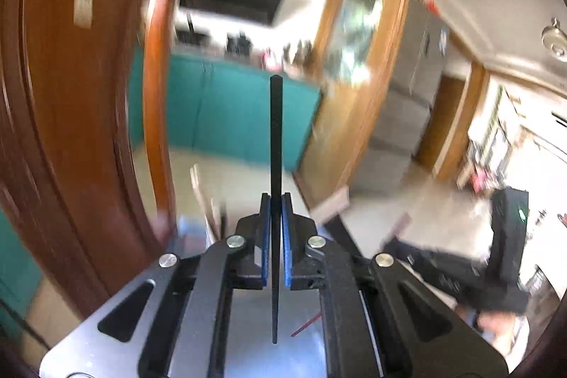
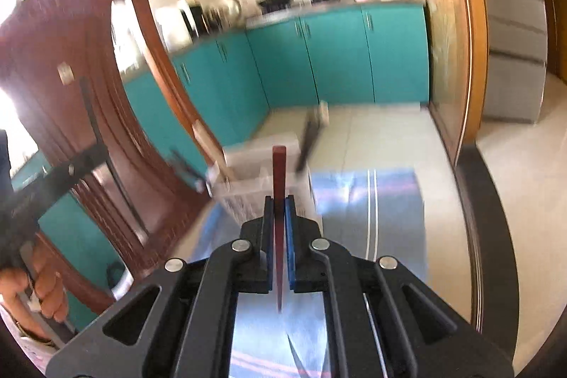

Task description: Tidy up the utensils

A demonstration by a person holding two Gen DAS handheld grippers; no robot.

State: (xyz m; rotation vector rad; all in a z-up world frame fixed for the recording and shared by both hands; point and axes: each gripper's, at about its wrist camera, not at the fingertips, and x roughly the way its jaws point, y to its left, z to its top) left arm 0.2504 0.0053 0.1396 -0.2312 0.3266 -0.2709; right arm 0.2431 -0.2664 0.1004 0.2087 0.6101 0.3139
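- The black chopstick [image 1: 276, 201] stands clamped between the blue pads of the left gripper [image 1: 276, 211]; its long axis runs straight forward along the fingers, thick square end far, thin tip near the camera.
- The red chopstick [image 2: 279, 186] is held the same way in the right gripper [image 2: 279, 211], jaws narrow on it, blunt end pointing far.
- The white utensil basket [image 2: 248, 179] lies just beyond the red chopstick's far end, a little to the left, so the right gripper seems the nearer one to it. In the left wrist view the basket is too blurred to place.
- The basket looks like perforated plastic, rectangular, and other utensil handles [image 2: 307, 144] already lean out of it.
- Both sticks look smooth, hard and tapered, so they may slip or turn between the pads.
- Under the basket lies a shiny bluish striped cloth [image 2: 386, 201] on the table; behind stand a brown wooden chair [image 2: 88, 101] and teal cabinets [image 2: 336, 59].
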